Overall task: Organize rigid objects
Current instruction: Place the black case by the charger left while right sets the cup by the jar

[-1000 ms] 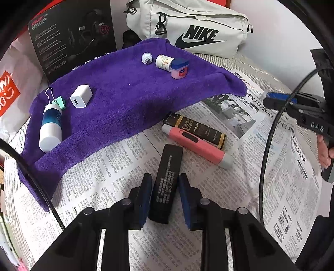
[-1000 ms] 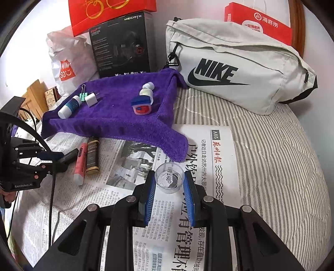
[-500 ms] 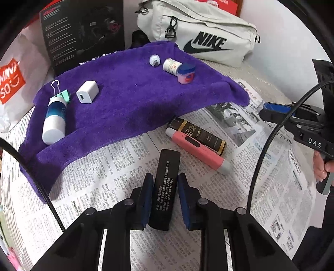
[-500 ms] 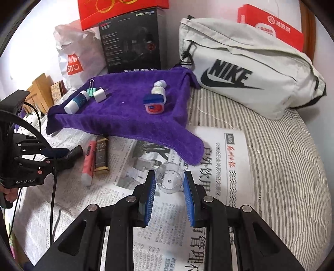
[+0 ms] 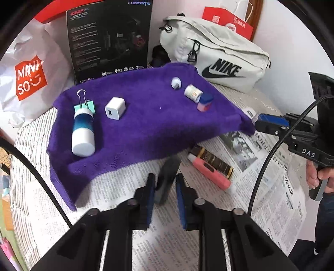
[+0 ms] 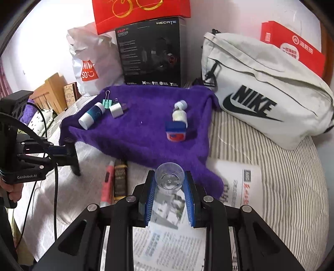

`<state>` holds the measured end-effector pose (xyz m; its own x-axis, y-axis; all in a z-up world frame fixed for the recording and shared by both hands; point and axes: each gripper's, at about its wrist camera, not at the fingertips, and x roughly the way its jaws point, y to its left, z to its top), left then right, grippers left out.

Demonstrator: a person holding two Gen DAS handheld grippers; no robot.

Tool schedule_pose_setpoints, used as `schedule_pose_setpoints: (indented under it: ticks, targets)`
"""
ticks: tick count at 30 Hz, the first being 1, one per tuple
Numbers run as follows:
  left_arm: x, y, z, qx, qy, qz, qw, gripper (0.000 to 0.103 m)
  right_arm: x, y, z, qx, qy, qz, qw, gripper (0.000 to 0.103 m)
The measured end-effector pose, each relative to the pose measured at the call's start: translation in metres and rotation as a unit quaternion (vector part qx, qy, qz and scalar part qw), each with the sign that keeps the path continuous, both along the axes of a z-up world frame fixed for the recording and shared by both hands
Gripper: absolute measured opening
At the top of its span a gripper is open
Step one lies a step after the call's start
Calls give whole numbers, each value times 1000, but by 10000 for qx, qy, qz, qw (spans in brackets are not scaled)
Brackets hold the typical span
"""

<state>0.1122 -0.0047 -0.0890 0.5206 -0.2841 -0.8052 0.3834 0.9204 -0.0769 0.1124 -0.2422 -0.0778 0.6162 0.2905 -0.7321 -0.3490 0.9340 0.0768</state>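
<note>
My left gripper (image 5: 165,185) is shut on a flat black bar (image 5: 168,177) and holds it lifted, tilted, just in front of the purple towel (image 5: 146,123). My right gripper (image 6: 169,185) is shut on a clear plastic cap (image 6: 169,176), above the towel's near corner (image 6: 146,133). On the towel lie a blue-and-white bottle (image 5: 82,133), a green binder clip (image 5: 84,104), a white charger (image 5: 115,108), a small white bottle (image 5: 193,92) and a blue-lidded pink jar (image 5: 204,102). A pink tube (image 5: 210,174) and a black-gold tube (image 5: 210,159) lie on the newspaper (image 5: 271,198).
A grey Nike bag (image 6: 263,93), a black Hecate box (image 6: 150,52), a white Miniso bag (image 6: 91,62) and red boxes (image 6: 139,12) stand behind the towel. The striped bedding (image 6: 292,177) lies to the right. The right gripper also shows in the left wrist view (image 5: 258,123).
My left gripper has lifted the black bar off the newspaper and moved toward the towel. My right gripper has carried the clear cap forward, over the towel's near corner.
</note>
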Motion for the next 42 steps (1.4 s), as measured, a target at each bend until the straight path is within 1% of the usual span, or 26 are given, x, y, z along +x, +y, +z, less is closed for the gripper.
schedule_pose_setpoints:
  ticks: [4,5,7,9,14,16,17,18,24,32,38,42]
  targets:
    - [9,2,9,-112,-31,14,9999,12,12,2,4,107,38,31,9999,27]
    - [11,1,9,-109,30,81,9999,12,15,3,5,112,42,34,9999,27]
    - [17,-2,5,44,86,111,9999,13,19,5,4,112,59,62,9999,27]
    - [20,-1,1,-57,166,123,9998,13,23,6,2,104,94,66,9999,27]
    - [21,-2,-12,-27,287,129,9995,14,25,6,-4,121,165,64,9998,27]
    - [23,-2,-15,-82,326,164,9993,13,24,6,-4,123,168,60,9998,27]
    - [23,0,-15,-206,350,155,9991,12,24,5,-4,130,170,58,9998,27]
    - [23,0,-14,-251,366,146,9989,12,24,5,-4,127,178,61,9997,27]
    - [21,3,9,-285,133,182,9993,12,26,2,-2,99,155,47,9998,27]
    - [40,11,36,-272,-36,266,9993,12,53,2,1,145,144,-40,9998,27]
    - [60,18,44,-323,-55,338,9989,12,78,15,-18,-91,425,35,9990,27]
    - [71,19,42,-333,-11,366,9988,12,92,22,-31,-214,639,27,9977,27]
